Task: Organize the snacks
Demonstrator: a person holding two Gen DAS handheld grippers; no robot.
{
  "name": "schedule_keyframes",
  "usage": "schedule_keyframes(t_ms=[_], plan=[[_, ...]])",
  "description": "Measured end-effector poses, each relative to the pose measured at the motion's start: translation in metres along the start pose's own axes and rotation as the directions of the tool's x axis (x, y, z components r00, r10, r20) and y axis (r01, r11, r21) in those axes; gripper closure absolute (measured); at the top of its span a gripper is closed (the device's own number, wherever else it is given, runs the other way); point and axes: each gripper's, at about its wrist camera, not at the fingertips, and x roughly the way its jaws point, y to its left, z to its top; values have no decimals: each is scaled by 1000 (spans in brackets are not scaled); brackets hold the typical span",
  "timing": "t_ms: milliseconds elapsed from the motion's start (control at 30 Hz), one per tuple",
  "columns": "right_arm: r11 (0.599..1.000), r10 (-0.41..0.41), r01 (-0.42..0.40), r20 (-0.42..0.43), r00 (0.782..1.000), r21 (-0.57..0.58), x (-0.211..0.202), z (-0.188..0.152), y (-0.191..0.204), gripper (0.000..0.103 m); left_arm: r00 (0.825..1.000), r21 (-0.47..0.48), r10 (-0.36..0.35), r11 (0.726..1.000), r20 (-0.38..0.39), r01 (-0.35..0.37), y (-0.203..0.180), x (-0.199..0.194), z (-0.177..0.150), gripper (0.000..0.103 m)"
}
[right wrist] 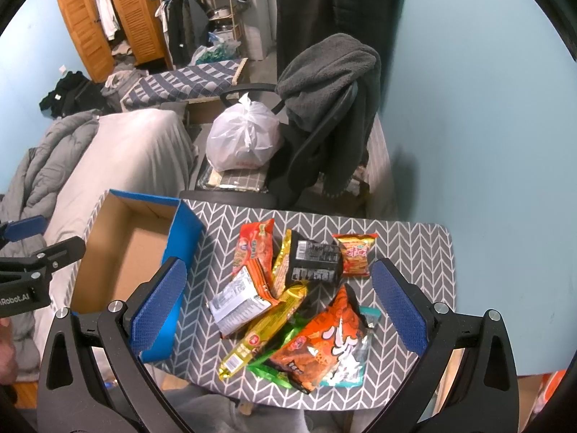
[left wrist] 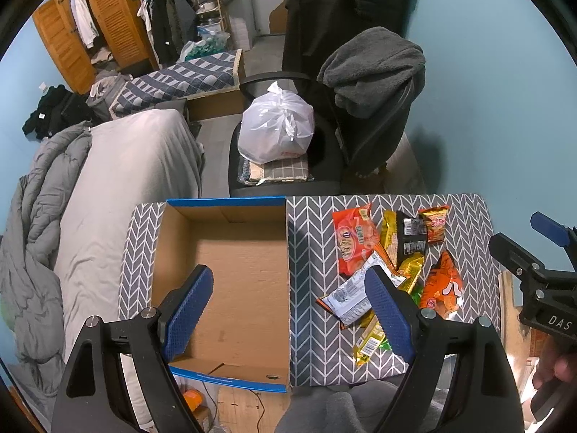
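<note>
Snacks point(right wrist: 288, 310) lie in a loose heap on my surface point(right wrist: 414, 249), which wears a grey herringbone cloth, and nearly all of the heap sits between the two blue pads of my right tongs point(right wrist: 279, 303). Those tongs are spread wide and grasp nothing. Nearest them is a big orange bag point(right wrist: 324, 339) overlapping a long yellow packet point(right wrist: 267, 328) and a green wrapper point(right wrist: 270, 371); farther out sit a black box point(right wrist: 313, 261), a small red-and-gold bag point(right wrist: 355, 254) and an orange-red packet point(right wrist: 254, 252), with a white-backed packet point(right wrist: 238, 306) toward the left pad.

My left tongs point(left wrist: 288, 306) are likewise released and empty. Their left pad hangs over the open cardboard box point(left wrist: 230, 270), blue-edged and bare inside, while their right pad hovers above the near edge of the same heap point(left wrist: 389, 263). The box stands on the surface just left of the heap, apart from it.

Beyond the surface I see an office chair point(left wrist: 324, 151) carrying a tied white plastic bag point(left wrist: 277, 122).
</note>
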Motion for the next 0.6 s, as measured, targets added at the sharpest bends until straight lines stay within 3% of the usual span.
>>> schedule_keyframes(t_ms=[600], plan=[[1000, 5, -5, -4, 1000, 1, -1, 0, 1, 2, 1000, 2, -3, 1000, -2, 3, -1, -1, -1, 15]])
